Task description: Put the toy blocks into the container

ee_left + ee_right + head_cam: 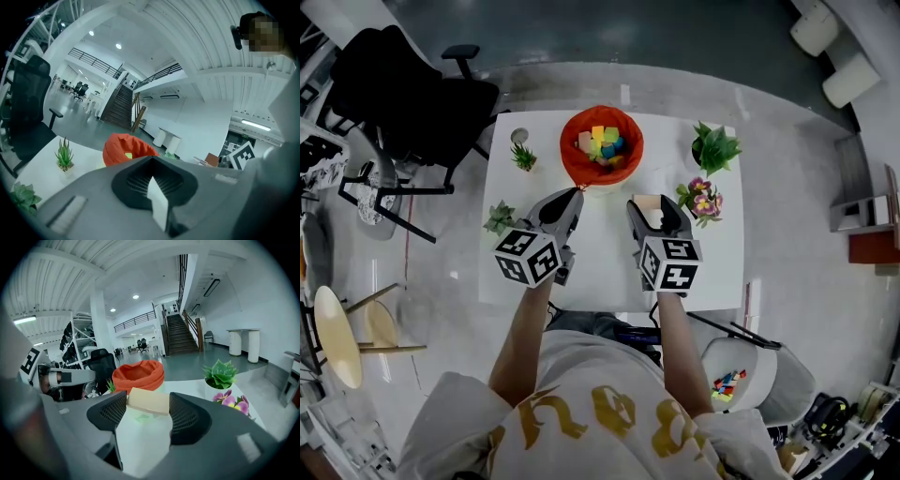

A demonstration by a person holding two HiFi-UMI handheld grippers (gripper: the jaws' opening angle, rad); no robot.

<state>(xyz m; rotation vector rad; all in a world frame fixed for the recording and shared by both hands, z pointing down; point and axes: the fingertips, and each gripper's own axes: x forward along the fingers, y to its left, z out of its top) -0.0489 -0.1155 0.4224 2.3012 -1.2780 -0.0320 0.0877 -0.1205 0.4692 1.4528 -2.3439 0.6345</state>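
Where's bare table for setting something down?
Bare: on the table, the near strip between left claw and right claw, which holds a tan block, and the near right corner below the pink flowers. Crowded: the far edge, orange container between spiky plant and potted green plant; a succulent takes the left edge.

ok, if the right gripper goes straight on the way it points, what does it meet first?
Most likely the orange fabric container, near its right rim. It stands beyond the tan rectangular block held by the fingers of the right gripper, with only bare white table between. Depth is hard to judge.
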